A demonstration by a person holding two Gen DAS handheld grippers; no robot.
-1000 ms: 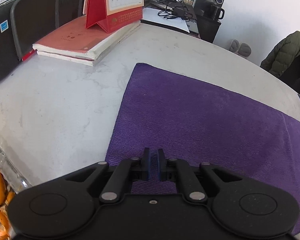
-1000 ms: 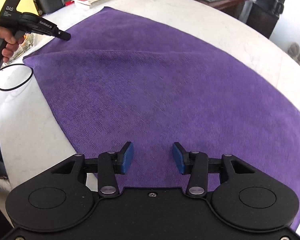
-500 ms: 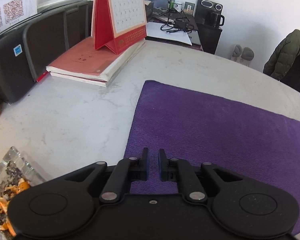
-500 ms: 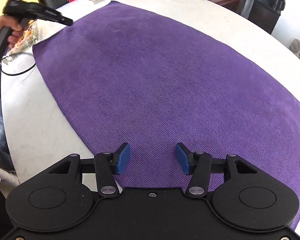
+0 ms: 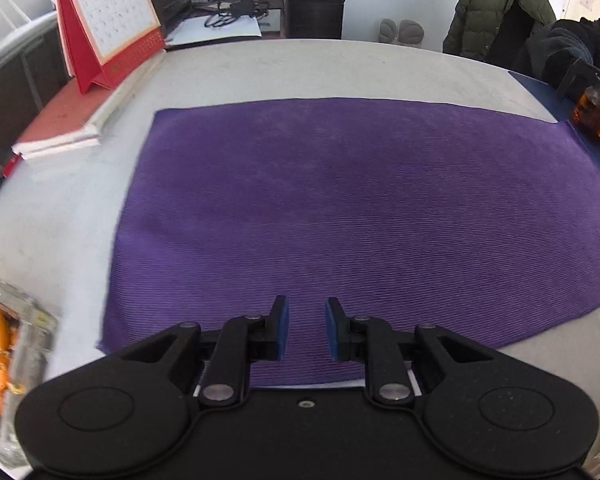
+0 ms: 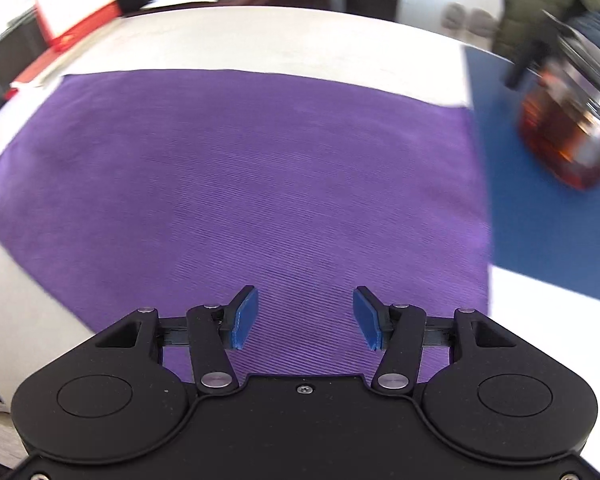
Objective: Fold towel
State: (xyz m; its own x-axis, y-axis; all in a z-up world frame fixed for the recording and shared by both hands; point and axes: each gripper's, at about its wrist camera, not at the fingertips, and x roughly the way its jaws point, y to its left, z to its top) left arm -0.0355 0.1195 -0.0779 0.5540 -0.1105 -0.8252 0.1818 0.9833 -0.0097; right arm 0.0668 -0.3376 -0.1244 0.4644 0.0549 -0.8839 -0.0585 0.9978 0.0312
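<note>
A purple towel (image 5: 340, 208) lies flat and unfolded on the pale table (image 5: 260, 68); it also fills the right wrist view (image 6: 240, 184). My left gripper (image 5: 305, 330) is open and empty, hovering over the towel's near edge toward its left side. My right gripper (image 6: 305, 318) is open wider and empty, over the near edge toward the towel's right side. The right wrist view is blurred by motion.
A red desk calendar (image 5: 104, 24) stands on stacked books (image 5: 68, 120) at the far left. A glass dish of orange peels (image 5: 4, 356) sits near left. A glass teapot (image 6: 568, 132) stands on a blue mat (image 6: 540, 200) to the right. A seated person (image 5: 580, 44) is far right.
My left gripper has opened from shut and swung right to face across the towel. My right gripper has swung right too and opened a little wider. The towel now lies flat.
</note>
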